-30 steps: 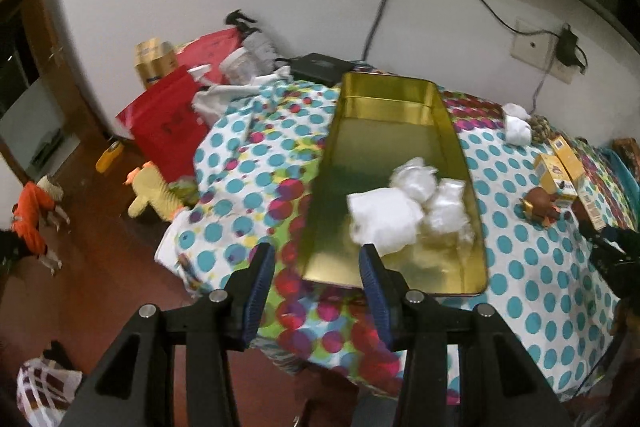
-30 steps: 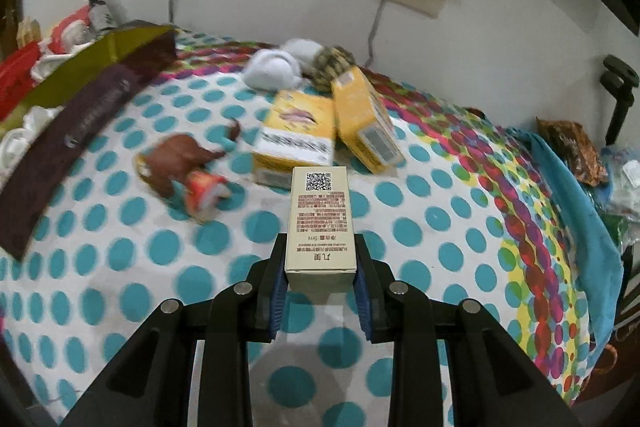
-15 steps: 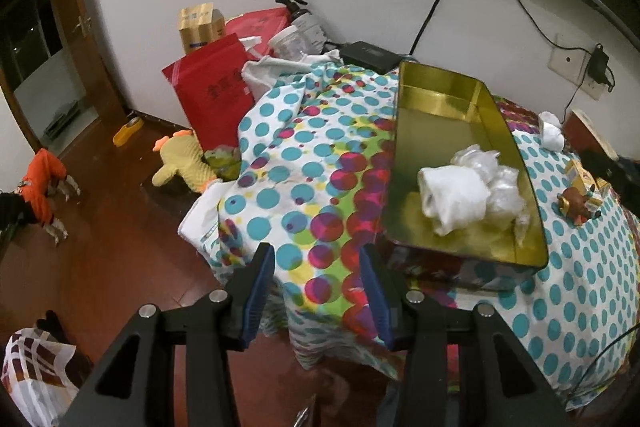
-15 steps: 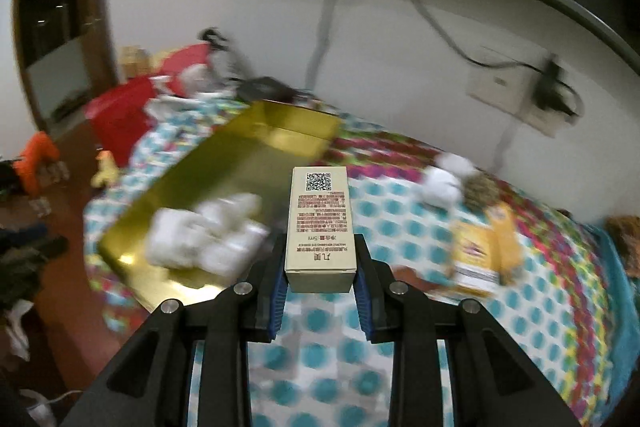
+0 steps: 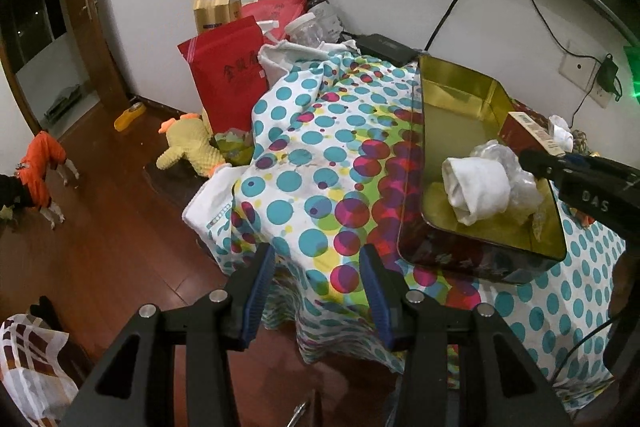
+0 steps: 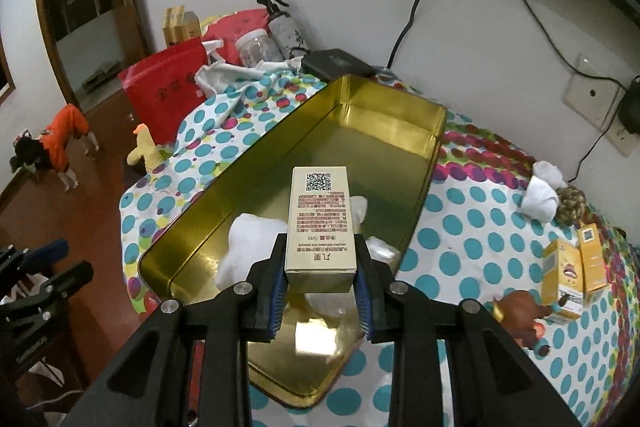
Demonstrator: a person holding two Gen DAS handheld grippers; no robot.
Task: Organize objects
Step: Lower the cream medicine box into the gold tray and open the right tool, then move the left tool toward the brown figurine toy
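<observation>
- the right gripper [image 6: 321,281] was closed on a small cream box [image 6: 320,223], its fingers [image 6: 279,291] pressing the two long sides near the box's near end, printed face up.
- the box hung over the gold tin tray [image 6: 436,131], above the white wrapped bundles [image 6: 256,247] lying in the tray's near half; the far half of the tray was bare.
- the left gripper [image 5: 318,291] was part open and held nothing, hanging off the near left edge of the desk [image 5: 320,155] over the polka-dot cloth, well apart from the tray.
- the box looked like thin card: probably light, stiff along its length, easy to dent if squeezed hard. the grip on the narrow sides near one end seemed sound, though the long free end could swing or tip.
- the tray floor looked smooth and shiny, so a box set down there might slide; laying it flat beside the bundles would likely sit steadier than on top of them.
- on the far right of the desk lay two yellow boxes [image 6: 576,267], a brown toy [image 6: 518,311] and a white sock roll [image 6: 540,195], not yet in the tray.
- the bundles looked soft and crinkly, best pinched across their middle.
</observation>
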